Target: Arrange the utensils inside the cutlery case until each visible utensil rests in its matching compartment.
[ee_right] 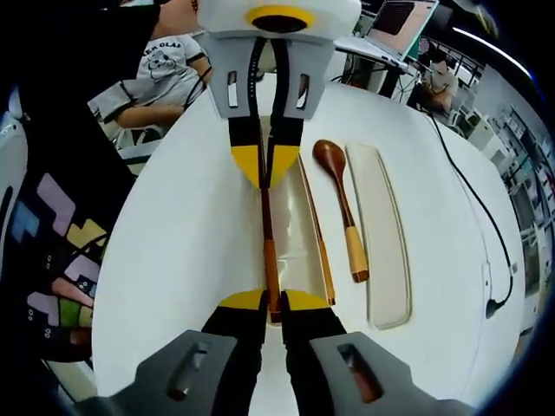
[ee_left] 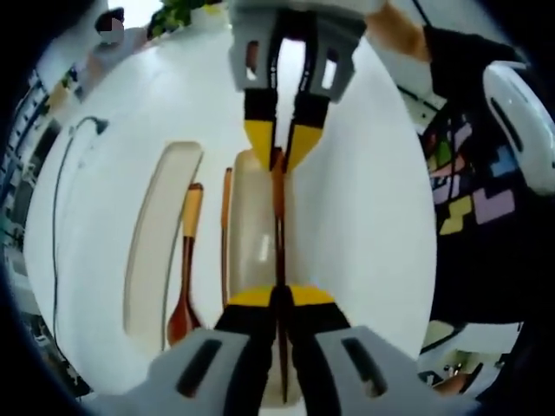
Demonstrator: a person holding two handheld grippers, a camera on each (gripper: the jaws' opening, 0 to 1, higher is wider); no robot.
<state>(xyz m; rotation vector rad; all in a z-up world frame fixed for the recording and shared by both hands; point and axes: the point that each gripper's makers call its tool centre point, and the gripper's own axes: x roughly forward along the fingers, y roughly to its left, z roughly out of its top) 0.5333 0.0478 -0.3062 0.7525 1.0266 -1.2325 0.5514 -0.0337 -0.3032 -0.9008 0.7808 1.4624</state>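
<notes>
On the white table (ee_right: pixel 173 260) lies an open cream cutlery case (ee_right: pixel 299 247), with both grippers meeting over it from opposite ends. Seen from the left gripper view, the left gripper (ee_left: pixel 279 299) has its yellow-tipped jaws closed on one end of a thin brown chopstick (ee_left: pixel 279 234), and the right gripper (ee_left: pixel 282 143) pinches the far end. From the right gripper view, the right gripper (ee_right: pixel 271 303) clamps the lighter handle end of that chopstick (ee_right: pixel 268 238) while the left gripper (ee_right: pixel 264 165) grips the dark tip. A second chopstick (ee_right: pixel 316 234) lies along the case's edge, a wooden spoon (ee_right: pixel 342 212) rests just beside it on the table, and the case lid (ee_right: pixel 381 234) lies beyond the spoon. Only the right gripper view takes in a seated person's grey shirt (ee_right: pixel 160 65).
</notes>
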